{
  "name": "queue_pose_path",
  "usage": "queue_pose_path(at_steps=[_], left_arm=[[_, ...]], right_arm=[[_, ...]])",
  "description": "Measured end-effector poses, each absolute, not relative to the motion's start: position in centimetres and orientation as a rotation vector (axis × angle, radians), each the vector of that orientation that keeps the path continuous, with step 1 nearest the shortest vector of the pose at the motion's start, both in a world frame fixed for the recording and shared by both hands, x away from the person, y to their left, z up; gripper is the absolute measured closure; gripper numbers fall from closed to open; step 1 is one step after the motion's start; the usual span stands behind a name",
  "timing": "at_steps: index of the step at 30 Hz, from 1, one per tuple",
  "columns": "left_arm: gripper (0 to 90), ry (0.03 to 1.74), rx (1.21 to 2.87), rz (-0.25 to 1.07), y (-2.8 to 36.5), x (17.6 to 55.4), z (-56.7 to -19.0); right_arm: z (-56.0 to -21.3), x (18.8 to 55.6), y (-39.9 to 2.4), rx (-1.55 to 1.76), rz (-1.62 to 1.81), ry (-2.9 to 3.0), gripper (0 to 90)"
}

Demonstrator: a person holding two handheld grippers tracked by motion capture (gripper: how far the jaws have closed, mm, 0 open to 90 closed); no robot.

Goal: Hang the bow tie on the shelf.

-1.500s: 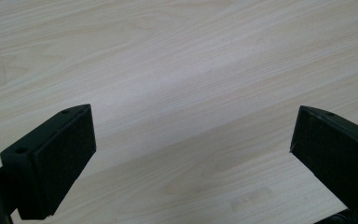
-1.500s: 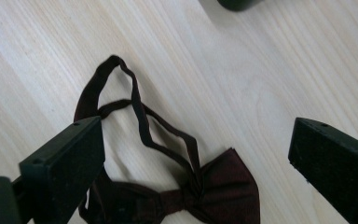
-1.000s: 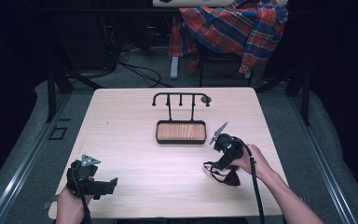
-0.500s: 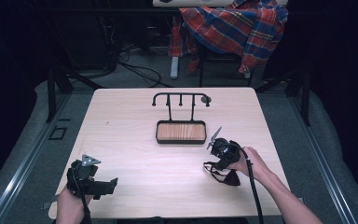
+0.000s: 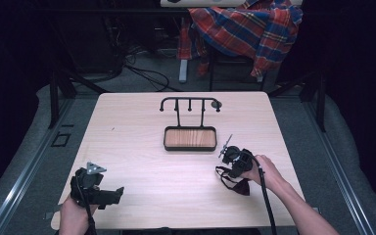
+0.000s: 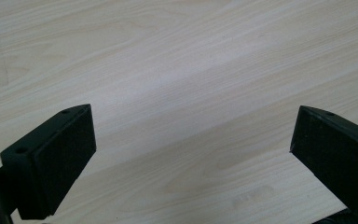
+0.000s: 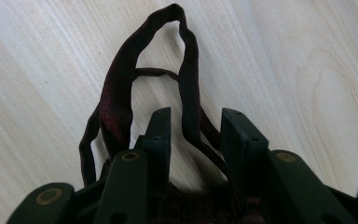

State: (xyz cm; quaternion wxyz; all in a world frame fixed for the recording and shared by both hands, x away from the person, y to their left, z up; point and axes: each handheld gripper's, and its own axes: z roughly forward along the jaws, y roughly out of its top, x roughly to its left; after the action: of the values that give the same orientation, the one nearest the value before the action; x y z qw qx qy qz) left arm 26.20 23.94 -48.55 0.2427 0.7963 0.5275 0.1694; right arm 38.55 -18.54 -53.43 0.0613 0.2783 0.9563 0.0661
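Dark-red strap [image 7: 186, 93] is straddled, unclamped, by the closing right gripper [image 7: 193, 128] near the desk's [image 5: 142, 127] right edge — left gripper [image 6: 191, 140] is held agape; no writing is seen.

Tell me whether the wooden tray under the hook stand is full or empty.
Empty. In the high view the tray shows bare wood grain inside its black rim, with nothing lying in it. The hook stand above it also carries nothing.

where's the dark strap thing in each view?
High view: dark strap lies lower right on the table, at the right gripper.
Left gripper view: not in it.
Right gripper view: centre, loop rising past the jaws, one band between them.
Shared landmark: the pale wood tabletop.
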Motion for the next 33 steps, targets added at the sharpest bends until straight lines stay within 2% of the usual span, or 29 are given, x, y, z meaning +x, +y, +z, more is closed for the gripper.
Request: queue_pose_path(at_steps=[4,5,10,33], left_arm=[[0.1,1.442,2.177,0.463,23.9,26.2,-48.6],[0.1,1.443,2.174,0.463,23.9,26.2,-48.6],[0.1,1.442,2.174,0.462,23.9,26.2,-48.5],[0.2,1.440,2.178,0.465,23.9,26.2,-48.5]], right_arm=[[-53.3,38.6,-18.6,0.826,0.148,2.891,76.5],[-53.5,38.6,-18.7,0.834,0.154,2.898,82.0],[-53.5,38.4,-18.7,0.825,0.121,2.886,87.3],[-50.7,37.9,-19.5,0.877,0.263,2.799,89.3]])
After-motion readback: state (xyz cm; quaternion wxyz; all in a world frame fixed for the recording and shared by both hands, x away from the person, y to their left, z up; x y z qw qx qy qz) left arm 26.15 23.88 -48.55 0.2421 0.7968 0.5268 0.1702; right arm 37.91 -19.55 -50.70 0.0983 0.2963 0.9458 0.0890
